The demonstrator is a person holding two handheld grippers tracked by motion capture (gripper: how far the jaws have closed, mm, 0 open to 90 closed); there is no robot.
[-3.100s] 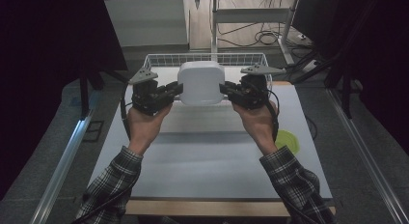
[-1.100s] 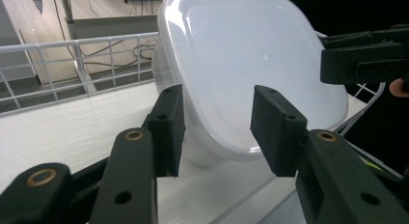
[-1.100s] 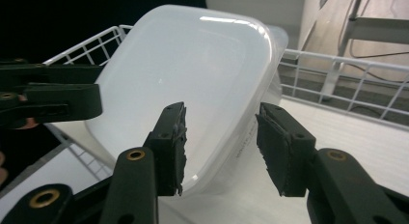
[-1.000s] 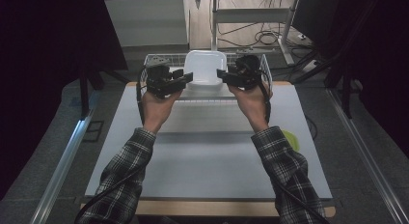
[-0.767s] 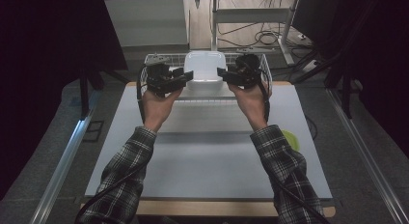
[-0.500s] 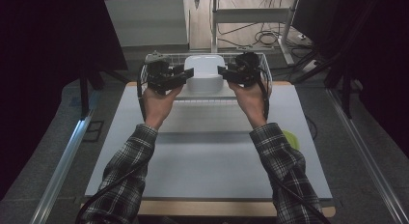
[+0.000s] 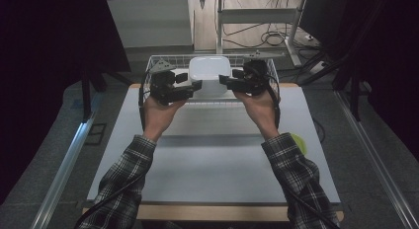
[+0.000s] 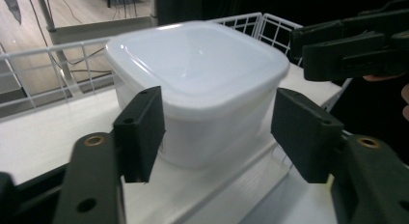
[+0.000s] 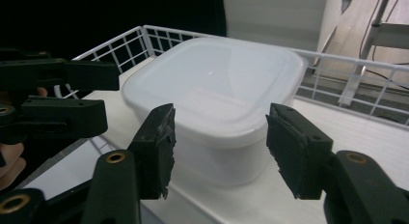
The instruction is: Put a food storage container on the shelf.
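Inside wire basket (image 7: 148, 73) | white lidded square tub (image 7: 210, 73) | both hand-held grippers spread wide

— What sort of place is this?

— A lab or test room, not a home. A white table (image 7: 212, 165) stands alone on grey floor, with dark curtains (image 7: 49, 46) hanging at the left and right.

— What else shows it?

— Loose cables (image 7: 269, 39) lie on the floor at the far side, beside a metal stand (image 7: 220, 21). Aluminium rails (image 7: 64, 165) run along the floor on both sides of the table. A white wire basket (image 7: 148, 81) sits at the table's far edge.
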